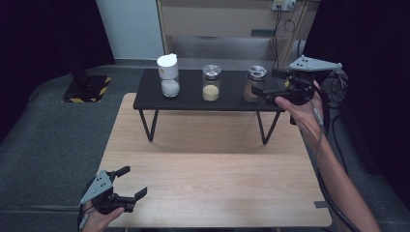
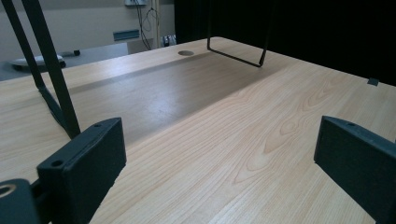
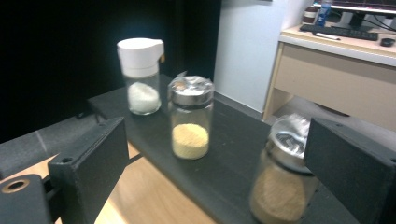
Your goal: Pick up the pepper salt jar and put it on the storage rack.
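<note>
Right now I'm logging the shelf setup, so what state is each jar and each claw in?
White-lidded jar: upright on the black shelf, lid on, white powder at the bottom.
Middle jar: upright, metal lid on, yellow grains low.
Right jar: upright, lidded, brown contents, not gripped.
Right claw: open, beside the right jar.
Left claw: open, nothing between its jaws, above the wooden table.

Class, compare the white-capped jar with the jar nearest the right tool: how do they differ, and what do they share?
The white-capped jar has a tall white plastic lid; the brown-filled jar has a flat metal one. The former holds white powder, the latter brown. The former stands at the shelf's left end, the latter at its right. Both are clear, upright, on the black shelf.
</note>
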